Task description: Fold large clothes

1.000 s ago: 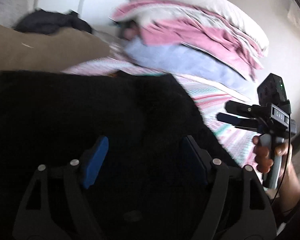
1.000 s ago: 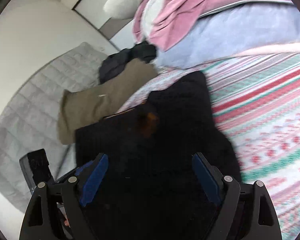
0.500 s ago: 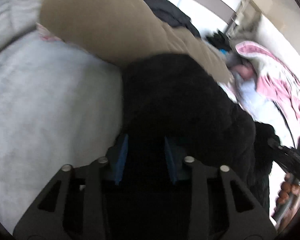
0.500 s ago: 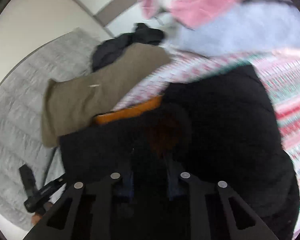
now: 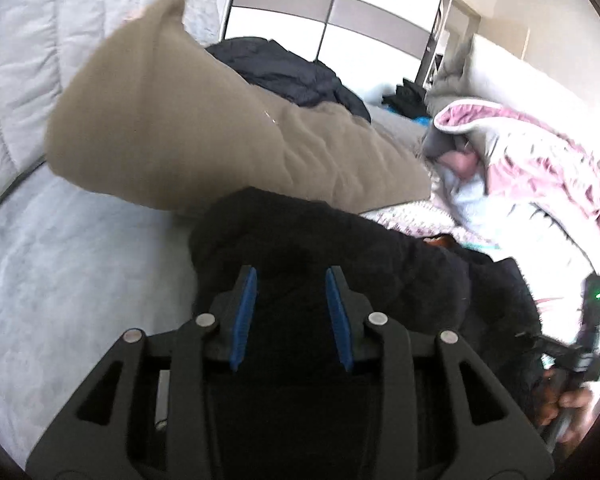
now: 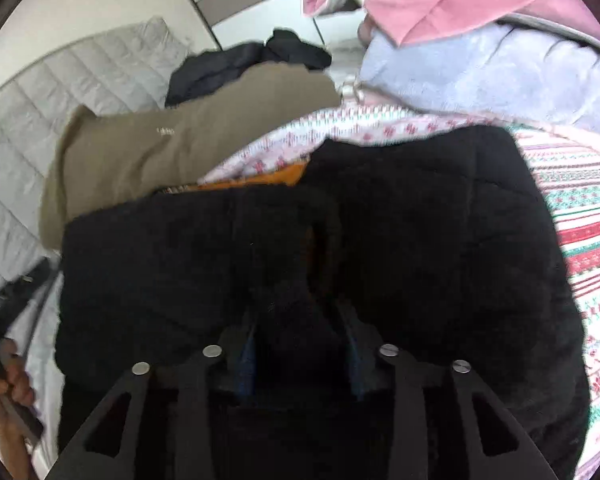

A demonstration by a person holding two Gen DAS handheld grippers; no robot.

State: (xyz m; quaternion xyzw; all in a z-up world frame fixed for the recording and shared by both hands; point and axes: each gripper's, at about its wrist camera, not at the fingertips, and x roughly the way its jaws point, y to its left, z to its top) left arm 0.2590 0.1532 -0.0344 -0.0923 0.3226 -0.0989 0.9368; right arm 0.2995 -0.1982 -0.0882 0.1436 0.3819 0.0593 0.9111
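A large black fleece garment (image 6: 420,240) with orange lining (image 6: 260,178) lies on the patterned bedspread (image 6: 588,208). My right gripper (image 6: 300,344) is shut on a bunch of its near edge. My left gripper (image 5: 290,304) is shut on another fold of the same black garment (image 5: 320,240), close to the grey bed surface (image 5: 60,280). The right gripper also shows at the far right of the left wrist view (image 5: 580,352), held by a hand.
A tan garment (image 5: 204,132) lies just beyond the black one, with a dark jacket (image 5: 284,72) behind it. A pile of pink and pale blue bedding (image 6: 480,52) sits at the back right. A grey quilted headboard (image 6: 60,92) is at the left.
Both grippers went from open above the black garment to shut on it. The left gripper swung left toward the grey bed side; the garment is bunched up between them.
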